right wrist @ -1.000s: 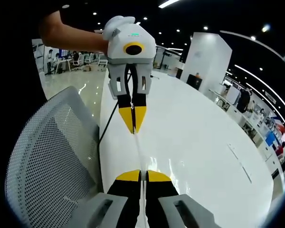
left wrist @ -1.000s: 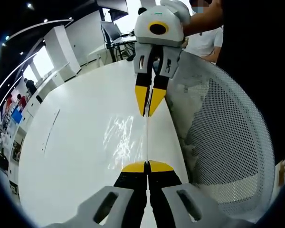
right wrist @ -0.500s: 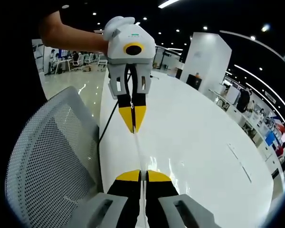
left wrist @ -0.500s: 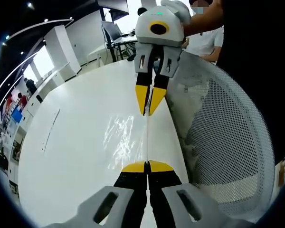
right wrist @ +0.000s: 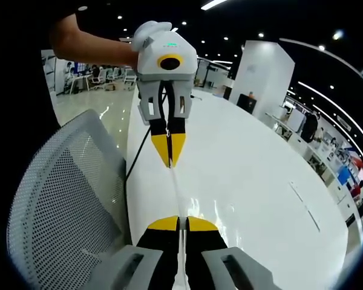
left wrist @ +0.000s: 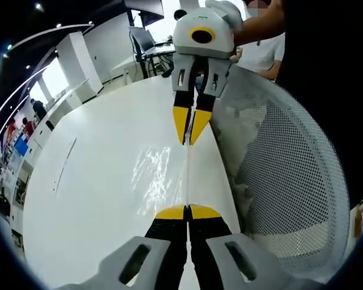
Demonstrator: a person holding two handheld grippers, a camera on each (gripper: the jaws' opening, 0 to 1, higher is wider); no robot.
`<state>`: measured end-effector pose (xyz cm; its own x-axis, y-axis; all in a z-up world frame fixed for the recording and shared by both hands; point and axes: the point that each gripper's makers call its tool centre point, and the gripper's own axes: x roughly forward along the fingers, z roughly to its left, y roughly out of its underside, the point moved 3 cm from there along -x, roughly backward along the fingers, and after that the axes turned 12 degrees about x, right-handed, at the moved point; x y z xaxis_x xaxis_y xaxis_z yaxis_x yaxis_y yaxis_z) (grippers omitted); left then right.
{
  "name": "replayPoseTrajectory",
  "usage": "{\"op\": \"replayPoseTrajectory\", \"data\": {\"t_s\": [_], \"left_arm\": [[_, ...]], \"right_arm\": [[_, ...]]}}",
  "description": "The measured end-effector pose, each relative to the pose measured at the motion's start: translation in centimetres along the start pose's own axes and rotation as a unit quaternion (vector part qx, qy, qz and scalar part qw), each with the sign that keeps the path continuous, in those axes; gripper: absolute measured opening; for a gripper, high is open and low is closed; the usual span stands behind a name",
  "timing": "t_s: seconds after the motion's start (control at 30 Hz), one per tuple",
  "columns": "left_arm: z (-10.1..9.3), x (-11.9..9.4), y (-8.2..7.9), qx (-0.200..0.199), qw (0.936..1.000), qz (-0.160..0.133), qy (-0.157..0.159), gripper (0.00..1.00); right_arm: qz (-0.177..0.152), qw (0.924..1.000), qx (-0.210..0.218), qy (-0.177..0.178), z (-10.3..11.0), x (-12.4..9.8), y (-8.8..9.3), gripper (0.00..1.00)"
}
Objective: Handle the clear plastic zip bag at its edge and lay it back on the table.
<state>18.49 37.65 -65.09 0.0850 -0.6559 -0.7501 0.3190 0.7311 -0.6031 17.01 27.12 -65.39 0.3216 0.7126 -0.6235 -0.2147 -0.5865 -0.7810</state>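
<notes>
The clear plastic zip bag (left wrist: 187, 178) hangs stretched between my two grippers above the white table (left wrist: 97, 181); I see it nearly edge-on, as a thin line with crinkled glints to its left. My left gripper (left wrist: 187, 212) is shut on the near edge of the bag. Facing it from the top of the left gripper view, my right gripper (left wrist: 189, 141) pinches the far edge. In the right gripper view the right gripper (right wrist: 178, 223) is shut on the bag (right wrist: 176, 190), and the left gripper (right wrist: 170, 164) grips it opposite.
A white mesh office chair (left wrist: 284, 175) stands against the table's edge, also seen as the chair (right wrist: 60, 199) in the right gripper view. A person's arm (right wrist: 91, 45) holds the far gripper. Office desks, pillars and people lie beyond the table (right wrist: 260, 181).
</notes>
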Motion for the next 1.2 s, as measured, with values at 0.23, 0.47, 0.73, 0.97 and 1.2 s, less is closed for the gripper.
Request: {"op": "replayPoseTrajectory", "data": {"t_s": [0.23, 0.47, 0.73, 0.97, 1.2], "left_arm": [[-0.01, -0.08, 0.0, 0.0, 1.0, 0.0, -0.001, 0.0], [0.04, -0.11, 0.09, -0.002, 1.0, 0.0, -0.002, 0.0], [0.1, -0.14, 0.22, -0.005, 1.0, 0.0, -0.003, 0.0], [0.12, -0.2, 0.35, -0.005, 1.0, 0.002, -0.004, 0.0], [0.11, -0.27, 0.37, -0.006, 1.0, 0.003, -0.005, 0.0]], "right_arm": [[0.0, 1.0, 0.0, 0.001, -0.01, -0.1, 0.04, 0.0], [0.0, 1.0, 0.001, 0.001, -0.07, -0.12, 0.0, 0.0], [-0.001, 1.0, 0.002, 0.003, -0.19, -0.15, 0.0, 0.0], [-0.002, 1.0, 0.003, 0.004, -0.22, -0.23, 0.1, 0.0], [-0.003, 1.0, 0.005, 0.006, -0.31, -0.34, 0.18, 0.0]]}}
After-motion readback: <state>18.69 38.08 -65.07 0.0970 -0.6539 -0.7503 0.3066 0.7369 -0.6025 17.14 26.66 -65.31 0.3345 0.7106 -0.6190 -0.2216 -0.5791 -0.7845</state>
